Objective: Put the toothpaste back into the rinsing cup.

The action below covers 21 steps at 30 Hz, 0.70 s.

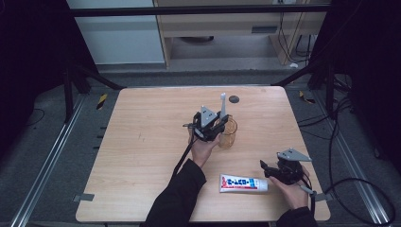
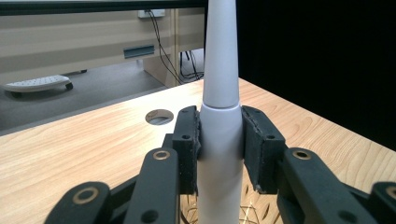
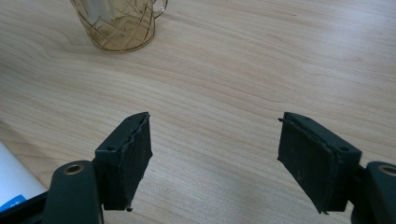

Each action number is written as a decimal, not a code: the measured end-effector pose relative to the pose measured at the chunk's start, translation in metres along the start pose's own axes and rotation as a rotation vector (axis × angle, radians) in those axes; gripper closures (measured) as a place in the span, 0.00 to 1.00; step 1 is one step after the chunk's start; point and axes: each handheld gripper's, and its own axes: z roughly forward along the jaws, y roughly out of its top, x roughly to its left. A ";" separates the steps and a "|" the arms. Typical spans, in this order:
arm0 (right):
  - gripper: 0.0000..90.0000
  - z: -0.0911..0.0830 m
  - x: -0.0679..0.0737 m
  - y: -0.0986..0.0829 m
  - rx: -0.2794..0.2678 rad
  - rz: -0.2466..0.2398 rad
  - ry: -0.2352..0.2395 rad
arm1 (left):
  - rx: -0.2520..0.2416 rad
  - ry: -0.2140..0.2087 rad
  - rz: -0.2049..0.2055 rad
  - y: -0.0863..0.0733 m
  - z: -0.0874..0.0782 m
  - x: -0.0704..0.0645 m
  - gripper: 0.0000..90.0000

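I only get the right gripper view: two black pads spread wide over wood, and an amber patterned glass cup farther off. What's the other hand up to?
Observer: The left tool is shut on a white plastic toothbrush handle and holds it upright.
Operator: Is that anywhere near my cup?
Observer: Yes. In the high view the handle rises right at the amber patterned glass cup, near the middle of the wooden table. I can't tell whether its end rests inside.
Operator: And the white thing at my lower left?
Observer: A white toothpaste tube with a blue and red label, lying flat beside the open right tool.
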 end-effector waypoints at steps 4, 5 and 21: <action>0.28 0.000 0.000 0.000 -0.001 0.000 0.000 | 0.009 0.003 -0.001 -0.003 0.001 0.000 0.75; 0.28 0.000 0.000 0.000 -0.001 -0.001 -0.001 | 0.012 0.003 0.000 -0.004 0.002 0.001 0.75; 0.28 0.000 0.000 0.000 -0.002 0.000 -0.002 | 0.013 0.008 0.009 -0.010 0.001 0.001 0.74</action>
